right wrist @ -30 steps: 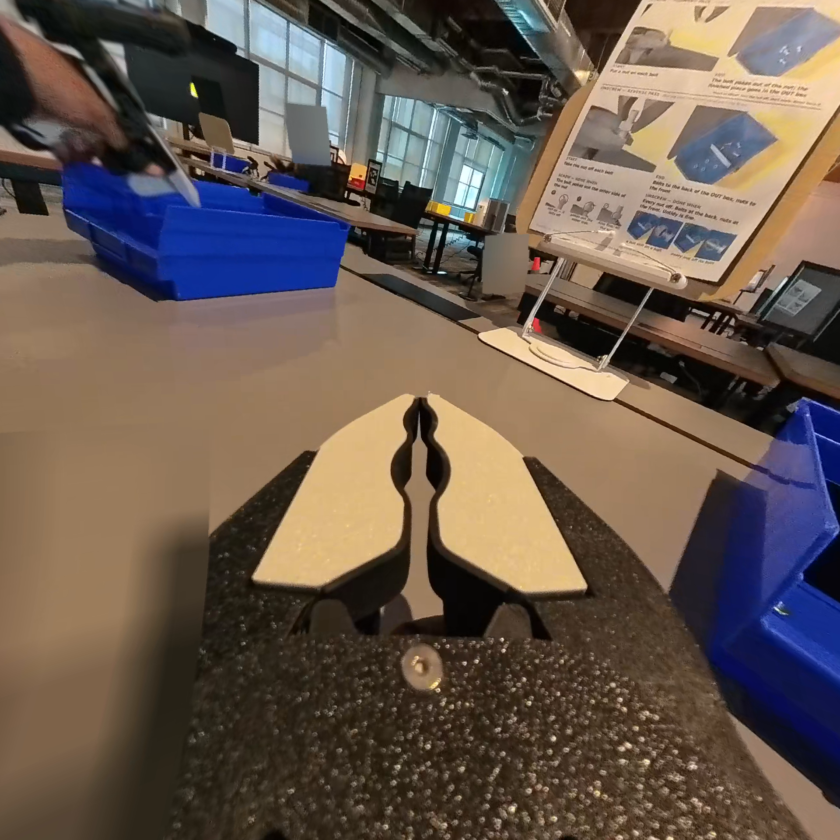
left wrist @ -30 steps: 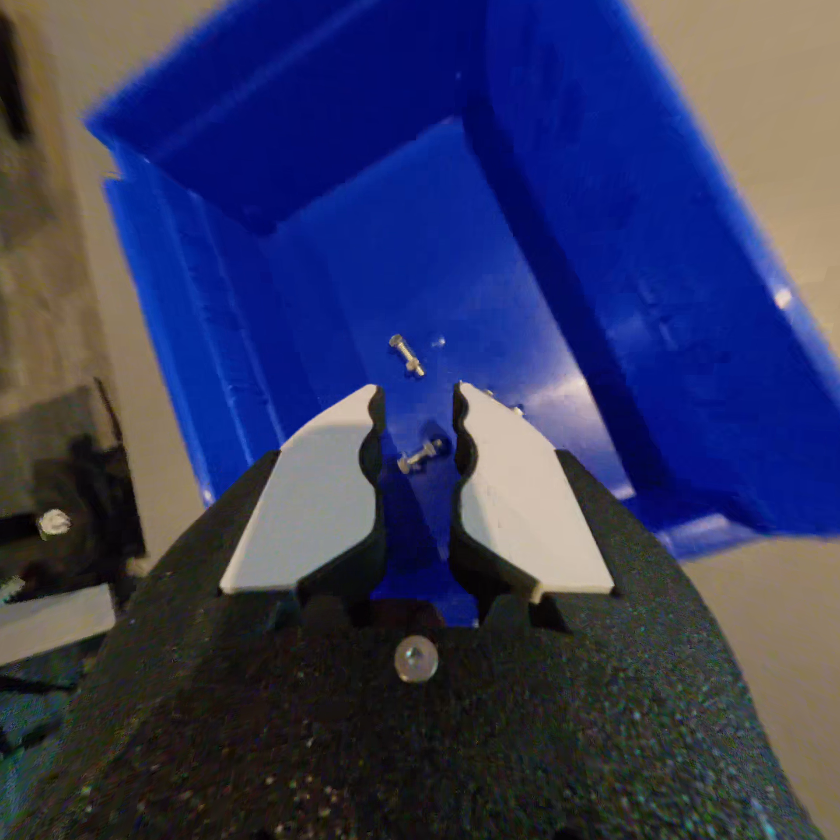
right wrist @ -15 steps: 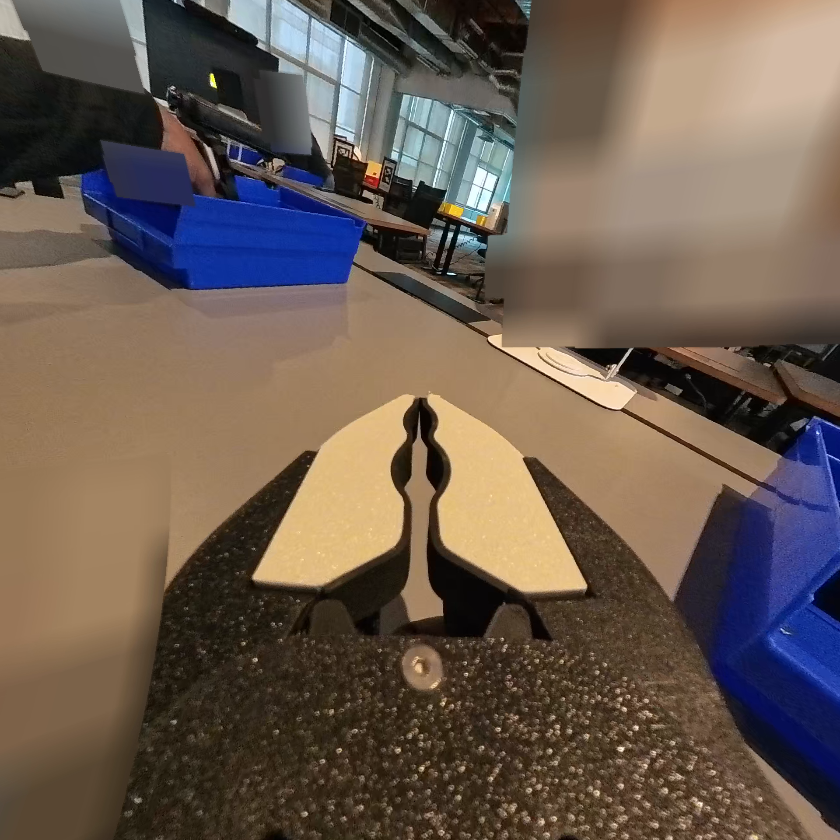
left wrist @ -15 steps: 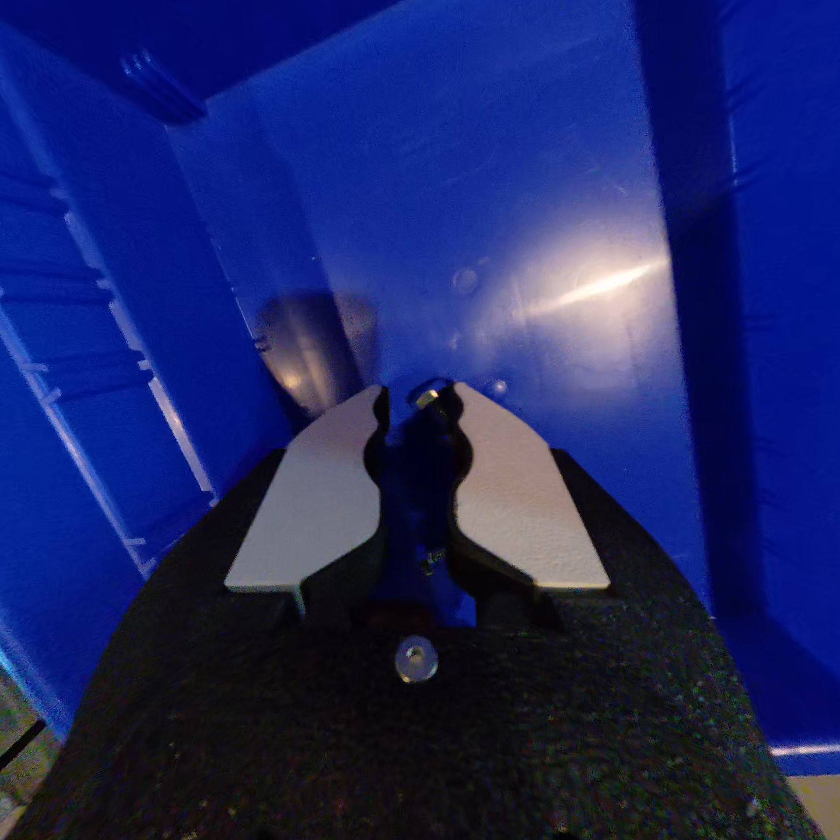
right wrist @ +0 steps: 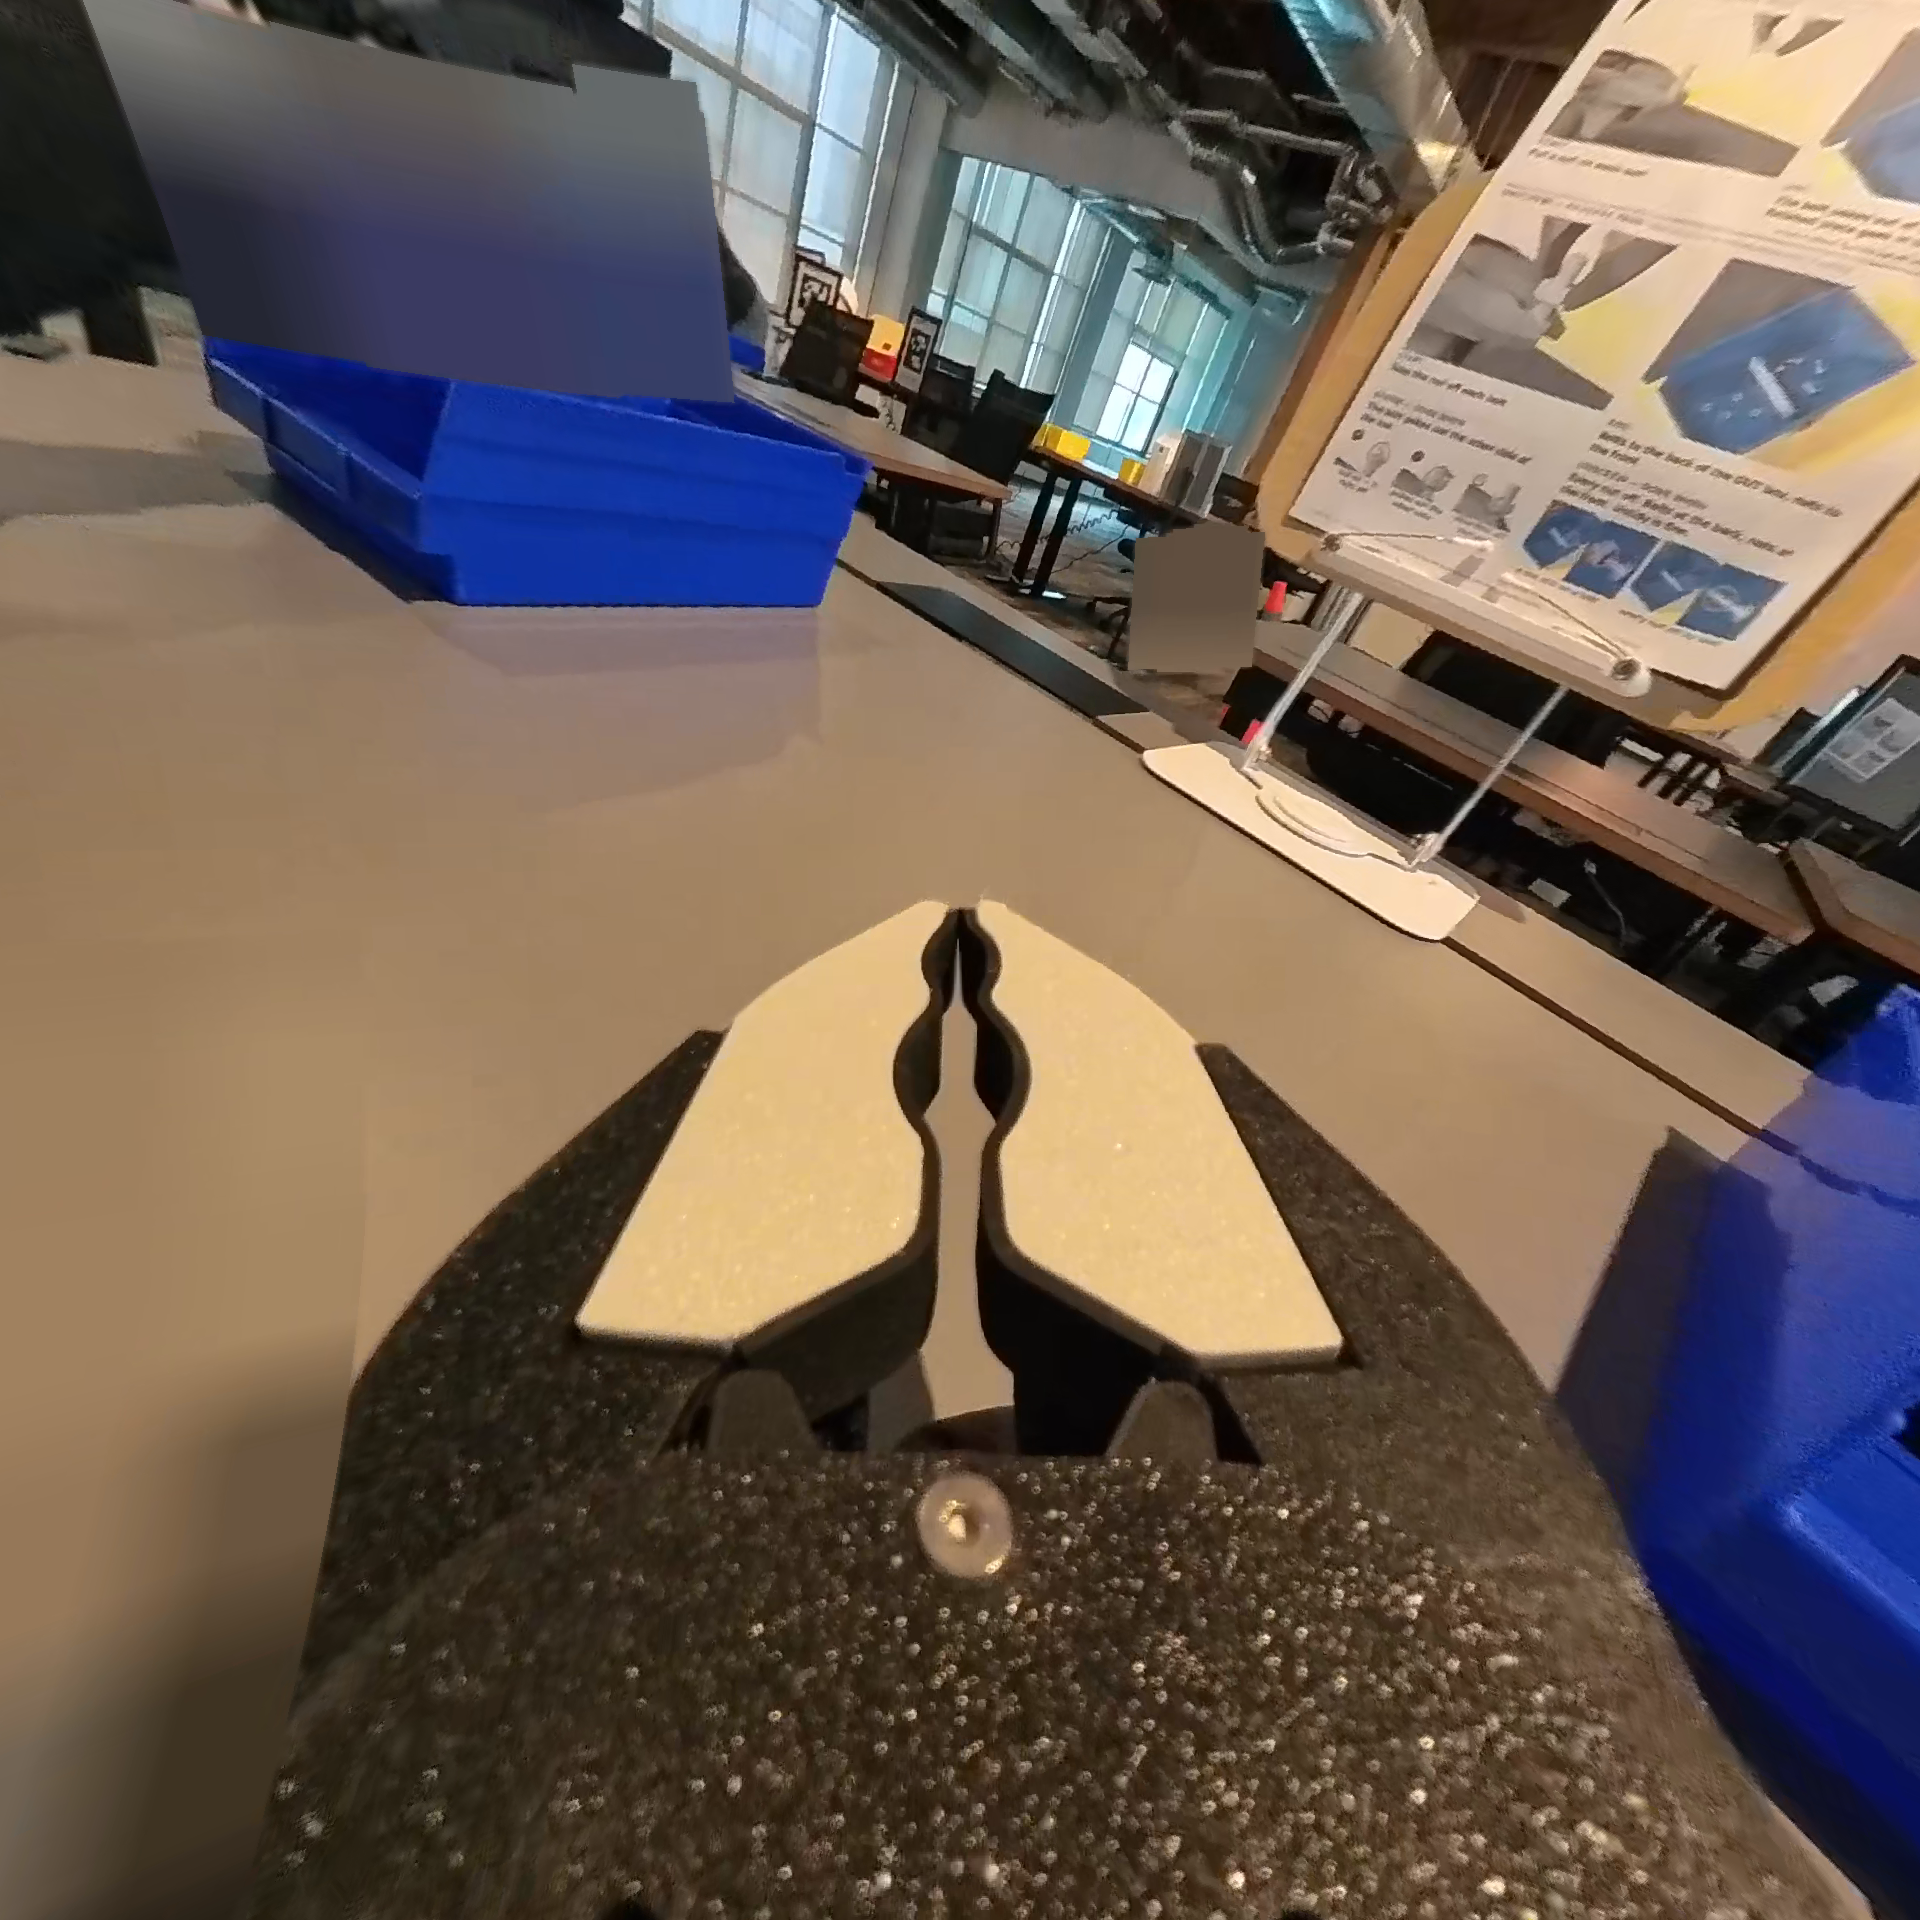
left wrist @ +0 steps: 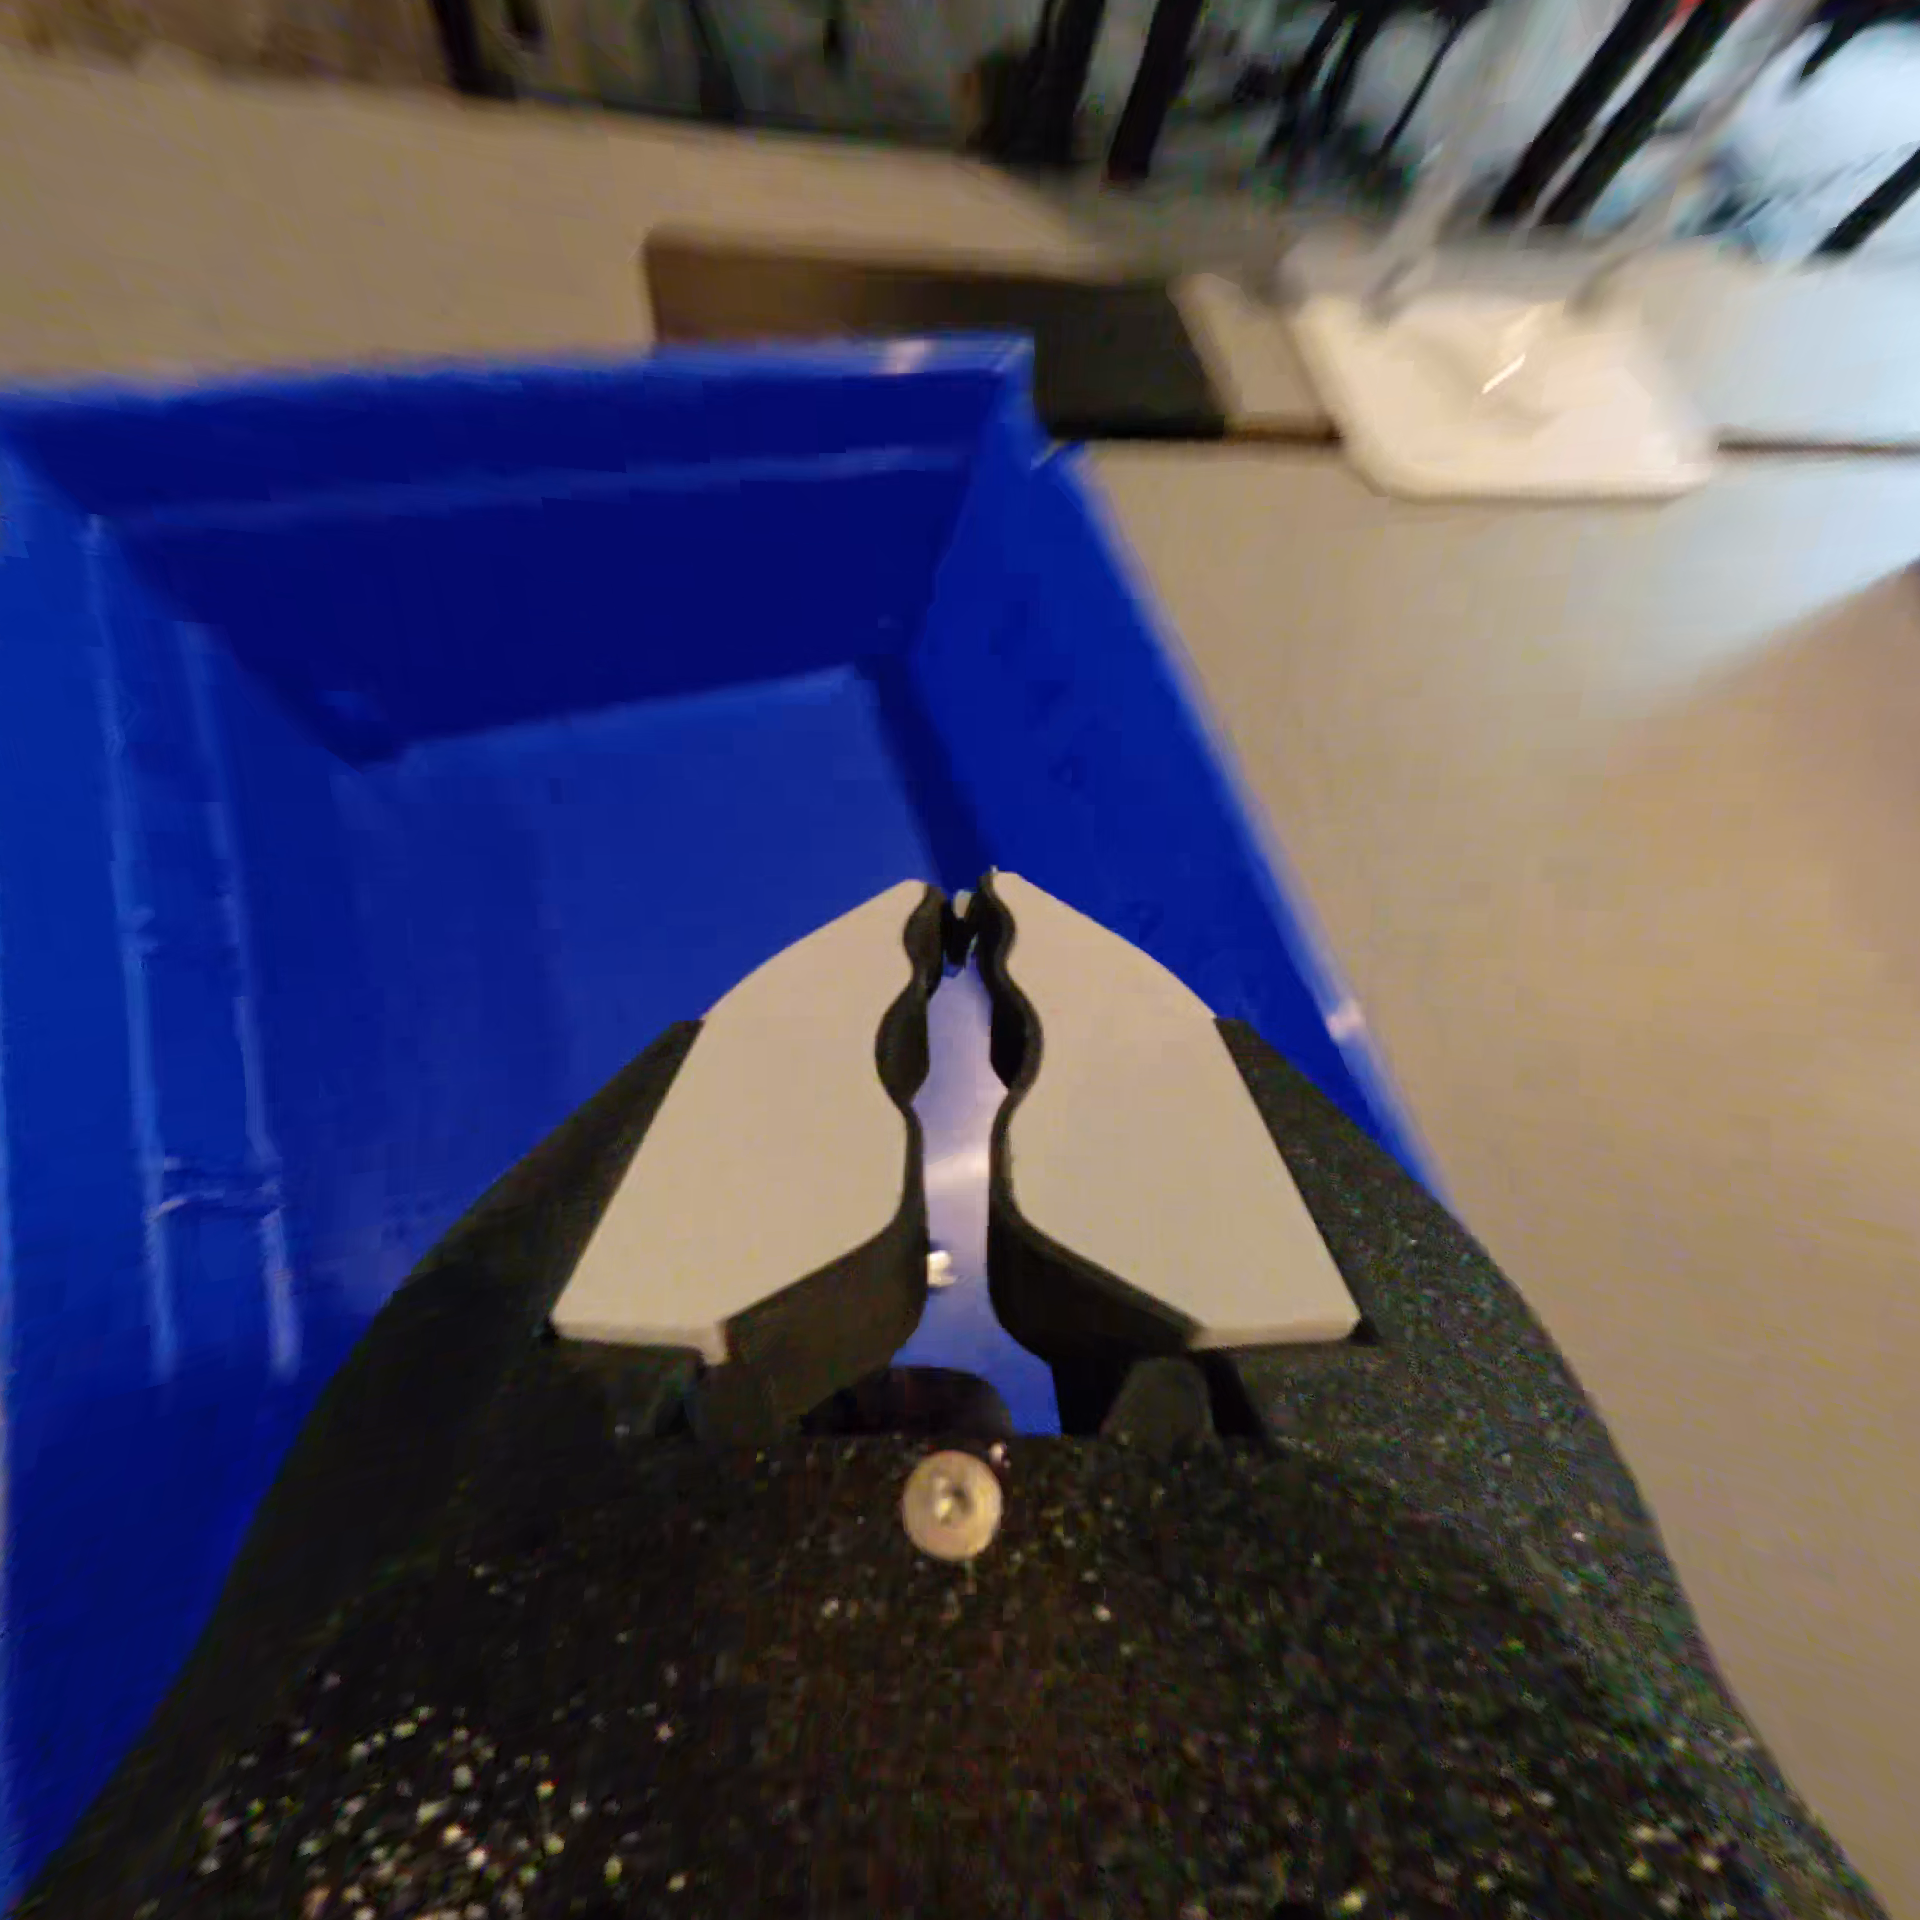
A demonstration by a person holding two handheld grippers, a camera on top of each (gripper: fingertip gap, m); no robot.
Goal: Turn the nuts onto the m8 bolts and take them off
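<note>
A: The blue bin point(left wrist: 436, 852) looks like smooth plastic, a bit glossy, though this view is blurred.

B: Yes. The right gripper point(right wrist: 965, 914) has matt pale fingers point(right wrist: 790, 1174) with fine grain, and a rough, speckled black body. The table point(right wrist: 416, 831) is smooth with soft reflections.

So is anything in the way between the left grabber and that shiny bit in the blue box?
Nothing visible. The shiny bit lies on the blue box's floor, seen through the left gripper's finger gap. Its tips seem to pinch something small, too blurred to name.
</note>
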